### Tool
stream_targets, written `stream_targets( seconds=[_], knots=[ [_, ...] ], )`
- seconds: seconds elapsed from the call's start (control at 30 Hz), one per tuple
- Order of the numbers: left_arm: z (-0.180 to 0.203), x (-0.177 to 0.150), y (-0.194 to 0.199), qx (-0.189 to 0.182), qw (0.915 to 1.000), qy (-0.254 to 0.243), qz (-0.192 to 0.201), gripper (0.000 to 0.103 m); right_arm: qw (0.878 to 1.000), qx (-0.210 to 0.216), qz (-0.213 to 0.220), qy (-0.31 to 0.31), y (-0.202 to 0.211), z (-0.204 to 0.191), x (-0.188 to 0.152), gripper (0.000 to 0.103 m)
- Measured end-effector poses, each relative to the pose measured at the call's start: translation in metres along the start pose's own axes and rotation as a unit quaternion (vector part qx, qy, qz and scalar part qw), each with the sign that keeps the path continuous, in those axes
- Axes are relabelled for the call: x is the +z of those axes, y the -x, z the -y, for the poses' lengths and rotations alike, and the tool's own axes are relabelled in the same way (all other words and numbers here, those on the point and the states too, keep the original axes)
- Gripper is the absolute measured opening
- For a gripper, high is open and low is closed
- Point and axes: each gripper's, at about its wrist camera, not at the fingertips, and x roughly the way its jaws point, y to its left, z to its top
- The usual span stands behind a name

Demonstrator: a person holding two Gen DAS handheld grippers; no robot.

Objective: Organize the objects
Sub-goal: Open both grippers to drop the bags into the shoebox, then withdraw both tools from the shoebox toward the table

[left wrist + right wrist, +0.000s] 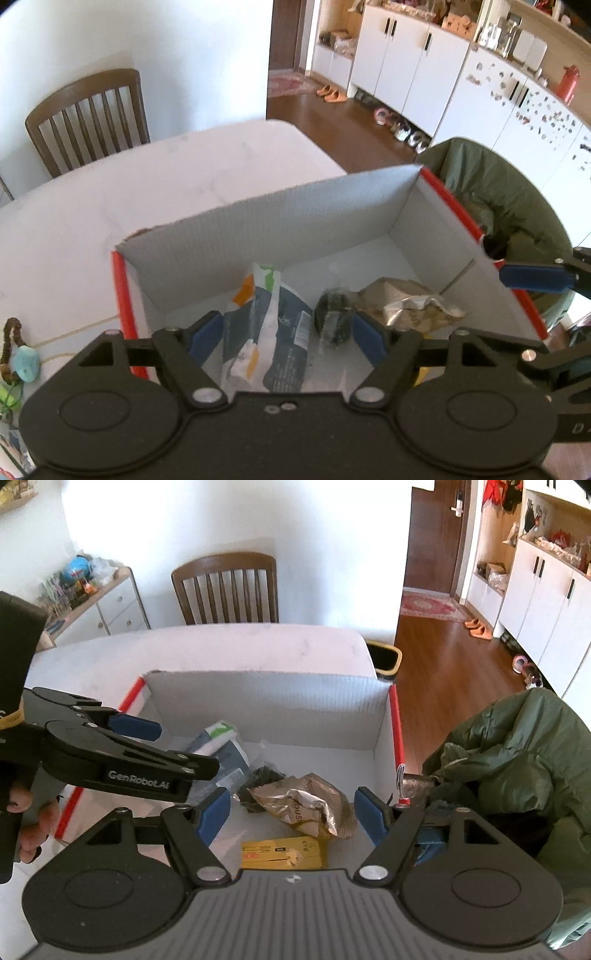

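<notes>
An open white cardboard box (pixel 280 218) (pixel 266 709) with red edges stands on the pale table. Inside lie a dark blue and white packet (pixel 280 325) (pixel 225 753), a small dark bundle (pixel 332 314) (pixel 260 781), a crumpled gold wrapper (pixel 410 306) (pixel 310 805) and a yellow carton (pixel 284 853). My left gripper (pixel 288 339) (pixel 147 749) hangs open above the blue packet, holding nothing. My right gripper (pixel 291 819) is open over the gold wrapper and carton; one of its blue fingers (pixel 535 277) shows past the box's right wall.
A wooden chair (pixel 88 118) (pixel 225 590) stands behind the table (pixel 184 173). A green jacket (pixel 498 192) (pixel 517 753) is piled right of the box. A beaded string with a turquoise piece (pixel 22 354) lies at the table's left. A hand (pixel 33 823) holds the left gripper.
</notes>
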Motion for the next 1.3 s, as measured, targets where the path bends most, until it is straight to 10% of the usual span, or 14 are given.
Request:
stream_targets(
  seconds=[0.77, 1.3],
  knots=[
    [-0.028, -0.040, 0.107, -0.046, 0.9942, 0.038, 0.090, 0.082, 0.996, 0.039, 0.075, 0.001, 0.073, -0.056, -0.003, 0.076],
    [-0.102, -0.093, 0.172, 0.003, 0.9880, 0.056, 0.144, 0.102, 0.993, 0.076, 0.091, 0.028, 0.084, -0.151, -0.011, 0.085]
  ],
)
